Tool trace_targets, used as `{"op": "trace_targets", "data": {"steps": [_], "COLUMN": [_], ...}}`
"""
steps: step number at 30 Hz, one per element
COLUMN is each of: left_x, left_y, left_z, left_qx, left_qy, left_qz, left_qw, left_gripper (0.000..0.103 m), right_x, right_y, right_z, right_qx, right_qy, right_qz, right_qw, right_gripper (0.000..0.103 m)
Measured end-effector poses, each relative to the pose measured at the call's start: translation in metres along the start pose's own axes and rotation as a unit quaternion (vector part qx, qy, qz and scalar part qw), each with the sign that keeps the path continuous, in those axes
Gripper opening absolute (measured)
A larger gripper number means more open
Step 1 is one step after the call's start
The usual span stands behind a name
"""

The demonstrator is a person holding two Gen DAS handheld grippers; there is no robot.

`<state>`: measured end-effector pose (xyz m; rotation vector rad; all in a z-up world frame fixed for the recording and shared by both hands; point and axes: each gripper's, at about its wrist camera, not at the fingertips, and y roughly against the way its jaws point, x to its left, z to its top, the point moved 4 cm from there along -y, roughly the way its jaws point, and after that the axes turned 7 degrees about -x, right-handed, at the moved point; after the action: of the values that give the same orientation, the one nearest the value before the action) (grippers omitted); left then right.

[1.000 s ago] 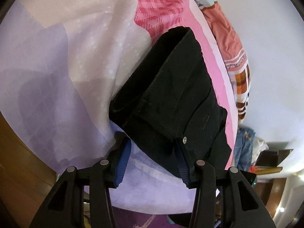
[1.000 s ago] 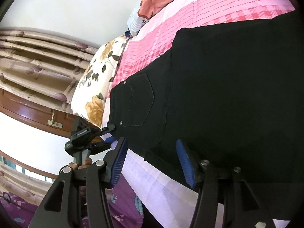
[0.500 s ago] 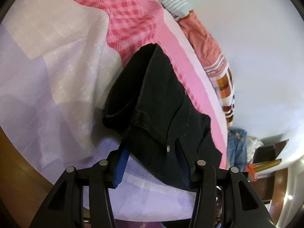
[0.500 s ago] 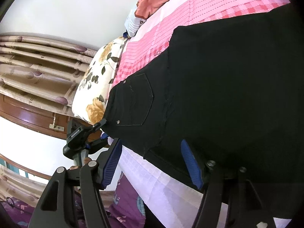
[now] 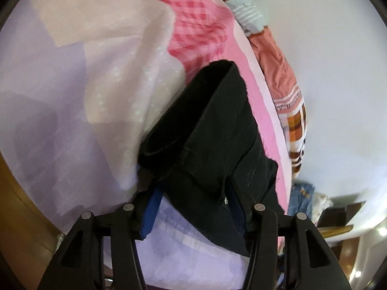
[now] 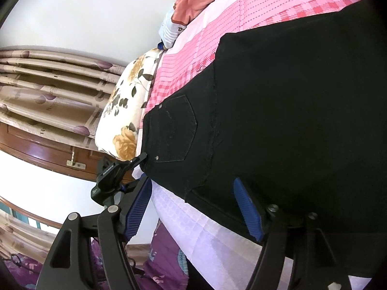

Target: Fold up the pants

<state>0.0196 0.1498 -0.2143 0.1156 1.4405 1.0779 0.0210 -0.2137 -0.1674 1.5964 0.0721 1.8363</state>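
The pair of black denim pants lay folded on the bed's patchwork sheet of pink check, cream and lilac fabric, close to the sheet's near edge. In the right wrist view a stitched back pocket with two metal rivets faced up at the pants' left end, and the white pillow printed with orange flowers sat just beyond that end.

The left gripper, black with blue ribbed pads, reached over the sheet's near edge with its jaws opening. The thick folded corner of the pants sat between its fingers: the right pad was partly buried under black cloth, while the left pad stood clear of it over lilac sheet. From the right wrist view the same tool showed at the pocket corner of the pants.

The right gripper was also opening, its jaws wide. The hem edge of the pants and a strip of pale sheet lay between the fingers, and neither pad pressed on the cloth.

A crumpled salmon and plaid garment lay along the sheet's far edge, against the white wall.
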Motion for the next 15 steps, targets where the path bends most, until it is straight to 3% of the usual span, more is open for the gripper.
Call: {"op": "trace_targets", "data": {"steps": [3, 7, 9, 11, 14, 15], "left_x": [-0.015, -0.014, -0.011, -0.003, 0.006, 0.006], "left_y": [0.006, 0.011, 0.008, 0.001, -0.002, -0.003], "left_z": [-0.002, 0.003, -0.001, -0.003, 0.0, 0.001], "left_qx": [-0.022, -0.038, -0.034, -0.026, -0.027, -0.027], "left_qy": [-0.035, -0.029, -0.039, -0.027, 0.016, 0.023], "left_qz": [-0.006, -0.015, 0.004, 0.021, 0.002, -0.001], "left_qw": [0.9991, 0.9988, 0.9987, 0.9991, 0.9995, 0.9994], "left_gripper": [0.055, 0.041, 0.041, 0.041, 0.043, 0.047], "right_x": [0.0, -0.001, -0.002, -0.001, 0.001, 0.001], "right_y": [0.001, 0.0, 0.0, -0.001, -0.002, -0.002], "right_z": [0.0, 0.001, 0.0, 0.001, 0.001, 0.001], "right_qx": [-0.001, 0.0, -0.001, 0.0, 0.0, 0.0], "right_qy": [-0.001, -0.008, -0.009, -0.009, -0.007, -0.008], "right_qz": [0.001, 0.005, 0.005, 0.006, 0.007, 0.007], "right_qw": [1.0, 1.0, 1.0, 1.0, 1.0, 1.0], "right_gripper": [0.068, 0.069, 0.069, 0.07, 0.071, 0.071]}}
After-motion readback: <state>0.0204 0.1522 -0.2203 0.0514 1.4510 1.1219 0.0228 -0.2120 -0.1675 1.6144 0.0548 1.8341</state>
